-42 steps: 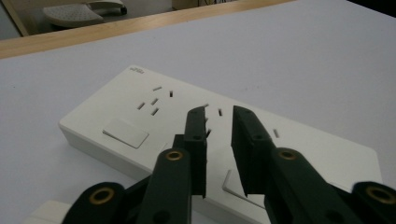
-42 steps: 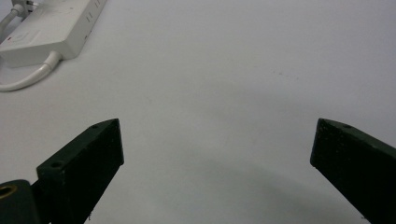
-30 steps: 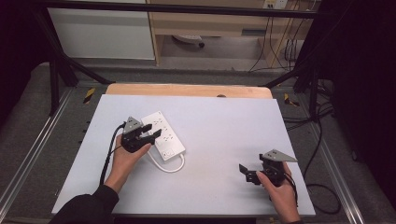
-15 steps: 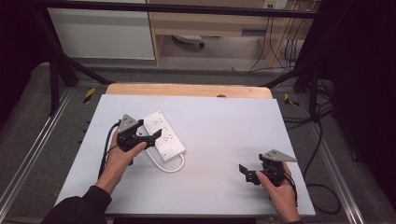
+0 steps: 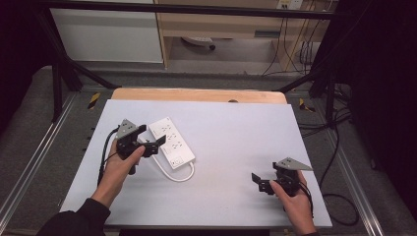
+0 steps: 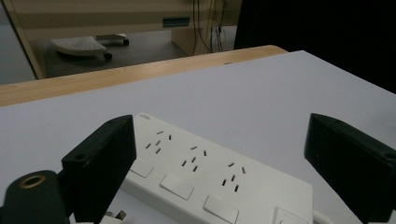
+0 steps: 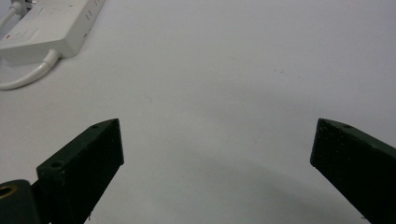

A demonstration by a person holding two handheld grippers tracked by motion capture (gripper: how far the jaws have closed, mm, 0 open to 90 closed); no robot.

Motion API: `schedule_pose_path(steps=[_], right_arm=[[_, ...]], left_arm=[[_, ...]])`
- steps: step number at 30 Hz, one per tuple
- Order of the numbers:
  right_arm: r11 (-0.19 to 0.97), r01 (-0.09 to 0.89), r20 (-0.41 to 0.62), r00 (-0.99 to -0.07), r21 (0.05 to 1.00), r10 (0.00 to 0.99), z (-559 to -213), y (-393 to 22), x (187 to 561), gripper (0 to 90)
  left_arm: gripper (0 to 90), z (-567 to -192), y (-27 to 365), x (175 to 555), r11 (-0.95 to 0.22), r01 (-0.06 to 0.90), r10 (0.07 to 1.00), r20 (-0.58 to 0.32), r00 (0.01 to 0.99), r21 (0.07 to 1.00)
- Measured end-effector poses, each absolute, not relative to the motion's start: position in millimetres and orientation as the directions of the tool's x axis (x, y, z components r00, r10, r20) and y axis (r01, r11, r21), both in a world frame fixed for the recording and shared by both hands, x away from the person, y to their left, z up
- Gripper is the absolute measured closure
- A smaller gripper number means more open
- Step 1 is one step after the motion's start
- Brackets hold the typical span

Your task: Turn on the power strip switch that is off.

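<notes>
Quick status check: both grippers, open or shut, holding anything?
Left gripper: open, jaws have just been opening, holding nothing, above the power strip.
Right gripper: open, holding nothing, over the bare table.

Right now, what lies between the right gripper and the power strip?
Bare white tabletop, seen in the high view, between the right gripper and the power strip.

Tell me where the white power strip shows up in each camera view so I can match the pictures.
High view: the power strip lies left of centre on the white table, just right of the left gripper.
Left gripper view: bottom centre, lying beyond the open jaws, sockets facing up.
Right gripper view: top left corner, one end showing.
Shared landmark: the white cord leaving the strip's end.
</notes>
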State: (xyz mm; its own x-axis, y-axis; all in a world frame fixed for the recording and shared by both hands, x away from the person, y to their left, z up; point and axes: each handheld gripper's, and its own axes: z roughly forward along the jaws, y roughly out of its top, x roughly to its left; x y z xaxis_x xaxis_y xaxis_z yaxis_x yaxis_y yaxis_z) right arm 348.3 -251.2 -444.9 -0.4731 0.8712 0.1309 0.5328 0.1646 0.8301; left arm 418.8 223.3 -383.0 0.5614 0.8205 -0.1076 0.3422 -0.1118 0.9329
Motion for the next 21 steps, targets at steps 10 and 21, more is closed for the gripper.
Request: schedule_pose_path(steps=[10, 21], right_arm=[[0.166, 0.534, 0.130, -0.472, 0.829, 0.872, -445.1, -251.0, 348.4, 3.1], [0.170, 0.540, 0.128, -0.471, 0.825, 0.873, -445.6, -249.8, 349.1, 3.1]], left_arm=[[7.0, -379.8, 255.8, 396.5, -0.085, 0.329, 0.830, -0.116, 0.546, 0.941], [7.1, -389.1, 301.6, 360.3, -0.053, 0.343, 0.858, -0.133, 0.496, 0.938]])
